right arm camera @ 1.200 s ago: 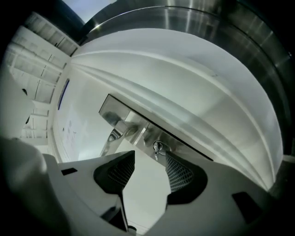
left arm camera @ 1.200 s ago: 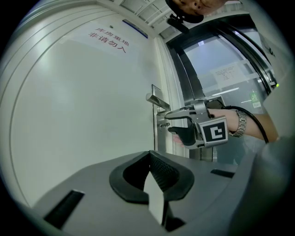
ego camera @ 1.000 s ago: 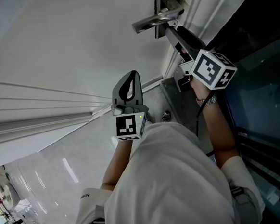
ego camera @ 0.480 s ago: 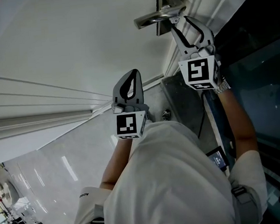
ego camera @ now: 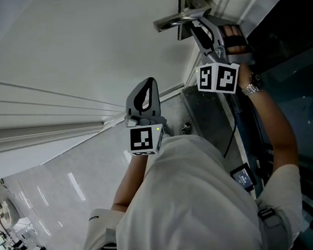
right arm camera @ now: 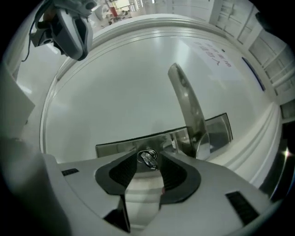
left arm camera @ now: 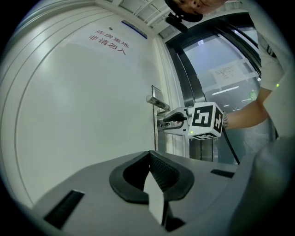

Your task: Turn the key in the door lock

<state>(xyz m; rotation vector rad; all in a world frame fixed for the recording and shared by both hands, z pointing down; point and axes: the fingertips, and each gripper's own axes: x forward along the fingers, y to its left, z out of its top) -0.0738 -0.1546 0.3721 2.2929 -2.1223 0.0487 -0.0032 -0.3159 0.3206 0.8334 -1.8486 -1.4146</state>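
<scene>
At upper right of the head view, the right gripper point(ego camera: 199, 29) is held against the white door point(ego camera: 85, 41), just under the metal handle point(ego camera: 176, 21). The left gripper point(ego camera: 146, 91) is raised at centre, well apart from the lock and touching nothing.

Left gripper view: its jaws are seen pressed together with nothing between them. Beyond them, the right gripper is shown at the door edge, just below the handle.

Right gripper view: the key point(right arm camera: 148, 158) is seen standing in the lock plate point(right arm camera: 120, 146), beside the foot of the handle. The jaws are closed on it, one pad at each side of its head, with a gap left open behind it. The left gripper is visible at upper left, far from the lock.
</scene>
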